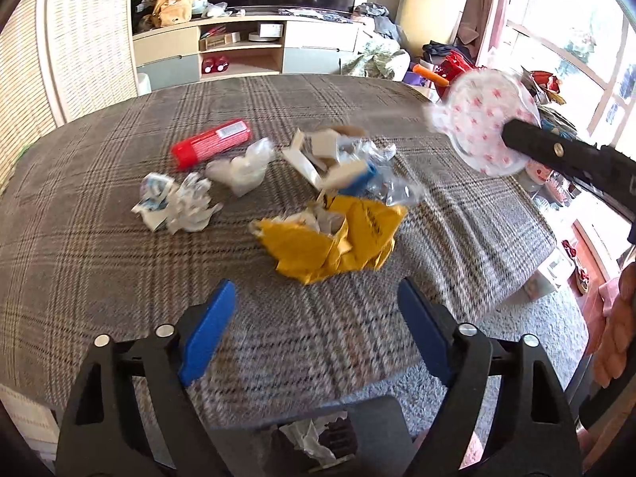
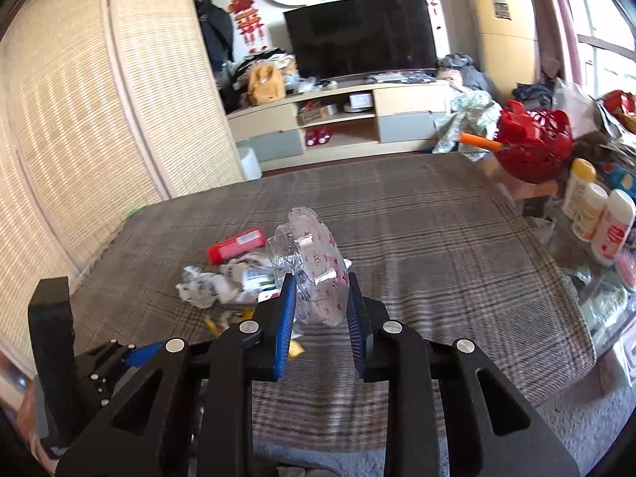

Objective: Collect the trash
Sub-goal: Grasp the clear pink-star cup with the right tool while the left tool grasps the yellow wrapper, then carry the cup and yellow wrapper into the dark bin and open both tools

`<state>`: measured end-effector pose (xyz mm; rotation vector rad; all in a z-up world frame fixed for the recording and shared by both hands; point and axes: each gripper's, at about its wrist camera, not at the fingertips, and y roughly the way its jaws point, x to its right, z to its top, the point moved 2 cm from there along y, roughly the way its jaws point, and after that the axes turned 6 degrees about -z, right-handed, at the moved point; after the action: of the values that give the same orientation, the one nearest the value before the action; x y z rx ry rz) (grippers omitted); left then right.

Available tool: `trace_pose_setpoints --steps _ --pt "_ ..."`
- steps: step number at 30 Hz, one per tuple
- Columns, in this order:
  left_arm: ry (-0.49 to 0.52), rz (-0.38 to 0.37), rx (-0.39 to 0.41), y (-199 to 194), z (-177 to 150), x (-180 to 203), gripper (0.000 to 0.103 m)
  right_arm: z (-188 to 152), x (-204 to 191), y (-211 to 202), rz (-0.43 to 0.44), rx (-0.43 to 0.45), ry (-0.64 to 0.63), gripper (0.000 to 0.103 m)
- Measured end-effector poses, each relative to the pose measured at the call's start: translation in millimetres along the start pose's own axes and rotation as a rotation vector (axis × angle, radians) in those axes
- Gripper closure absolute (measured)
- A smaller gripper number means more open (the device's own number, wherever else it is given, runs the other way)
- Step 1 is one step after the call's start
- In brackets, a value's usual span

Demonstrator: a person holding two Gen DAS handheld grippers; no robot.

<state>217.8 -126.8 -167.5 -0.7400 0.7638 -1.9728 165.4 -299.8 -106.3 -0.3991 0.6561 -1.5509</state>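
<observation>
From the left wrist, the left tongs [image 1: 314, 330] are seen wide open and empty above the plaid surface [image 1: 99, 238], near a crumpled yellow bag [image 1: 334, 238]. From the right wrist, a clear star-printed wrapper [image 2: 318, 262] is seen clamped in the right tongs [image 2: 320, 302], lifted off the surface.

The plaid surface [image 1: 119, 278] is bare near the left gripper [image 1: 314, 334]. Ahead, 1 cluster blocks the middle: yellow bag [image 1: 334, 238], crumpled paper [image 1: 175, 206], red tube [image 1: 212, 143]. Bottles [image 2: 596, 214] crowd the right edge.
</observation>
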Motion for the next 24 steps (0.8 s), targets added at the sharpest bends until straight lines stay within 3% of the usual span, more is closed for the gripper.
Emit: trace_pose_setpoints --steps 4,11,14,21,24 --pt "-0.004 -0.004 -0.008 15.8 10.4 -3.0 0.035 -4.3 14.0 10.5 -0.018 -0.013 0.017 0.077" --pt "-0.023 -0.032 -0.011 36.2 24.7 -11.7 0.037 -8.8 24.4 36.3 -0.022 -0.038 0.031 0.077" --pt "-0.010 -0.038 -0.027 45.1 26.9 -9.4 0.056 -9.5 24.7 40.8 -0.021 -0.039 0.030 0.077" --pt "0.010 -0.015 -0.012 29.4 20.4 -5.2 0.069 -6.5 19.6 30.0 0.012 -0.015 0.037 0.077" --pt "0.018 0.013 0.008 12.2 18.3 -1.7 0.070 -2.0 11.0 13.4 0.023 0.017 0.020 0.077"
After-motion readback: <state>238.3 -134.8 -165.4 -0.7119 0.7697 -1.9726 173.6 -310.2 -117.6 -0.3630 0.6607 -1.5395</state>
